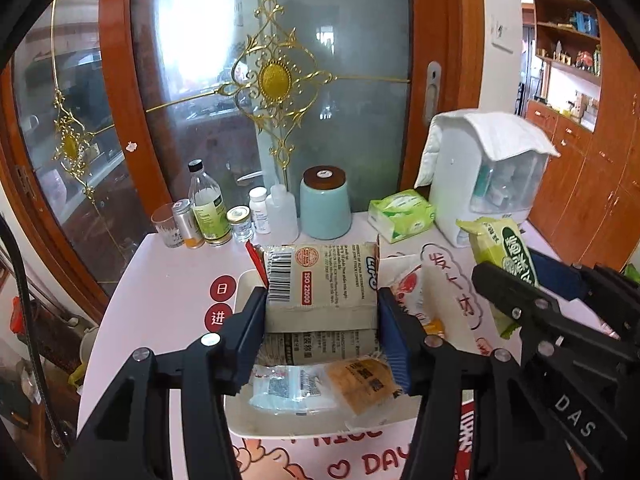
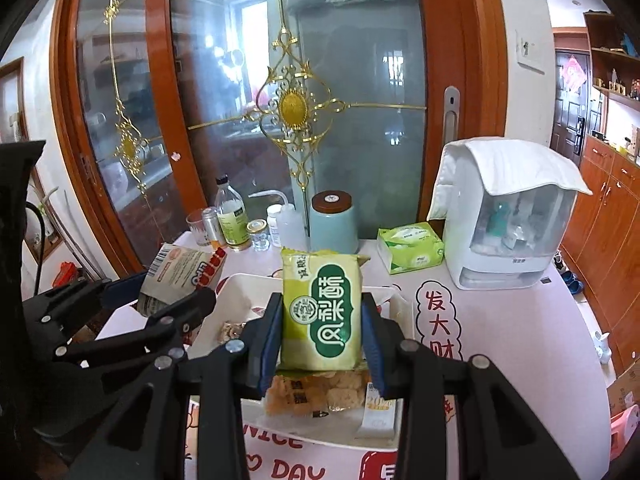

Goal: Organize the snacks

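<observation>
My left gripper (image 1: 322,298) is shut on a beige snack packet (image 1: 320,276) with a barcode and a red round stamp, held upright above a white tray (image 1: 240,420). From the right wrist view this packet (image 2: 180,272) hangs tilted at the left, clear of the tray (image 2: 224,300). My right gripper (image 2: 322,304) is shut on a yellow-green packet (image 2: 320,320) with a green label, also held upright over the tray. That packet (image 1: 504,248) and right gripper (image 1: 540,280) show at the right of the left wrist view. In the tray lie a clear packet (image 1: 288,390) and cracker packets (image 2: 304,396).
The tray rests on a pink printed tablecloth (image 1: 160,320). Along the back stand bottles and jars (image 1: 208,208), a teal canister (image 1: 325,208), a green tissue pack (image 1: 400,214) and a white cloth-covered appliance (image 1: 488,184). A glass sliding door rises behind.
</observation>
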